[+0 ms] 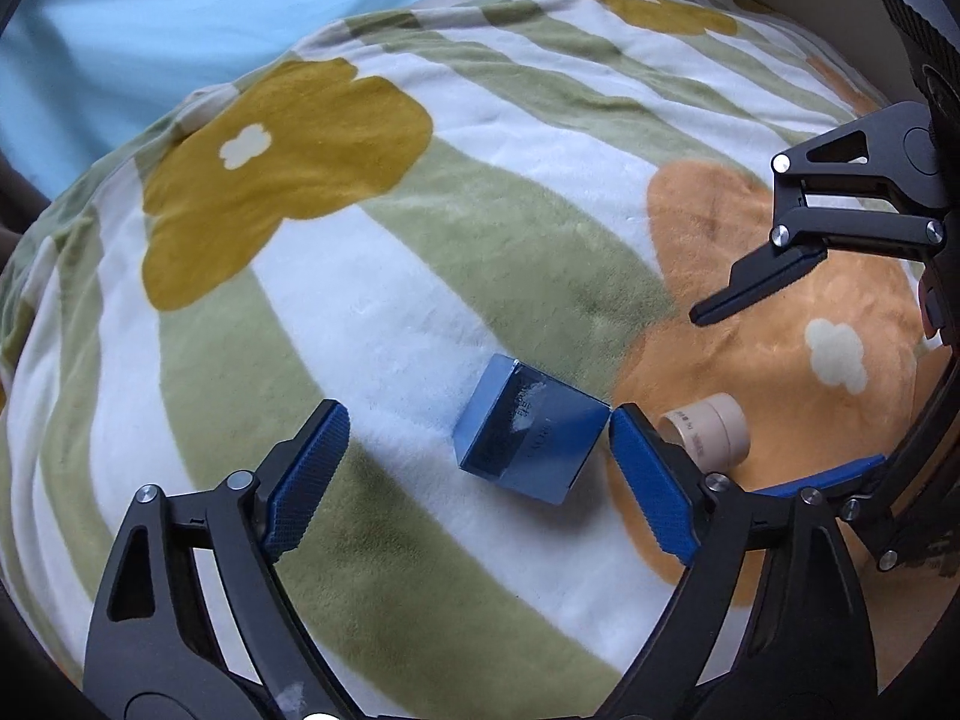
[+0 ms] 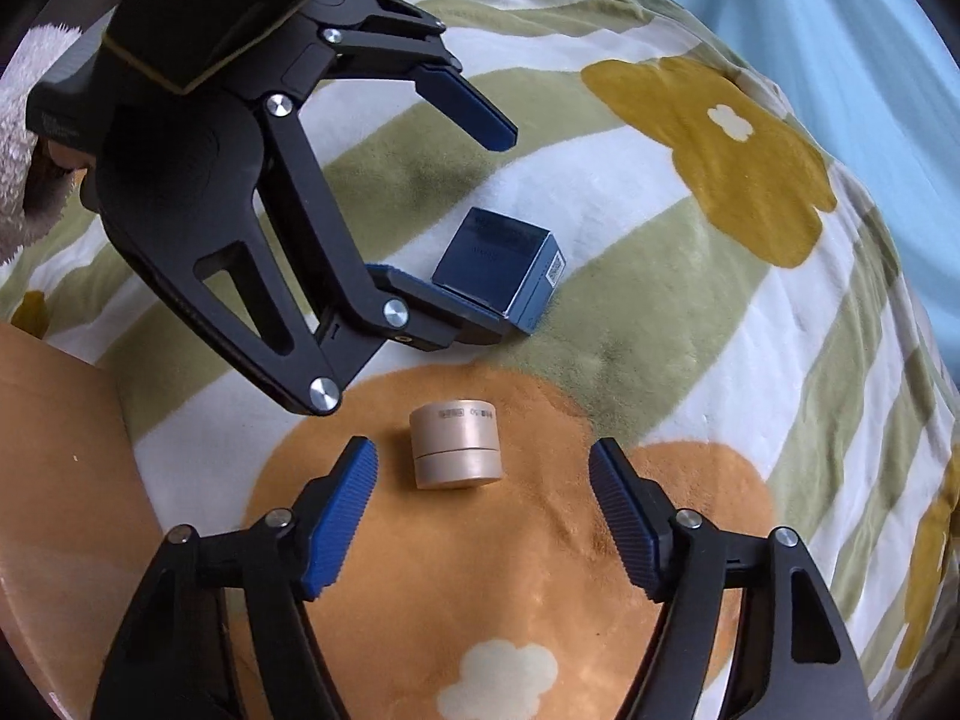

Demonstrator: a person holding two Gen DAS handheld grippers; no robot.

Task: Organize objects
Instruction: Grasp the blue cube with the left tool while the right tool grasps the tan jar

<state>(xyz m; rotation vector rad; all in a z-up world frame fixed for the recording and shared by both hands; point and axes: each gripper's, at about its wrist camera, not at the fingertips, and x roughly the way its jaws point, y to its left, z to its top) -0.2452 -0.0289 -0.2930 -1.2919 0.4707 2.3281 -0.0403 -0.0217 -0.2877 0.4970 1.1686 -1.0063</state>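
Note:
A dark blue box [image 1: 528, 444] lies on a flowered blanket [image 1: 420, 276]. My left gripper [image 1: 474, 420] stands open around the box: the right pad [image 1: 648, 480] is at the box's corner and the left pad is well apart. Beside the box, a beige round jar [image 1: 714, 432] lies on an orange flower. My right gripper [image 2: 483, 450] is open over the jar [image 2: 456, 444], with a gap on both sides. The right wrist view shows the left gripper [image 2: 505, 228] straddling the blue box [image 2: 498, 264]. The left wrist view shows the right gripper [image 1: 726, 402] over the jar.
The striped blanket with mustard and orange flowers [image 2: 708, 138] covers a rounded, soft surface. A light blue sheet [image 1: 180, 12] lies beyond it. A brown cardboard surface [image 2: 54, 480] borders the blanket at left. A fluffy sleeve [image 2: 18, 180] shows behind the left gripper.

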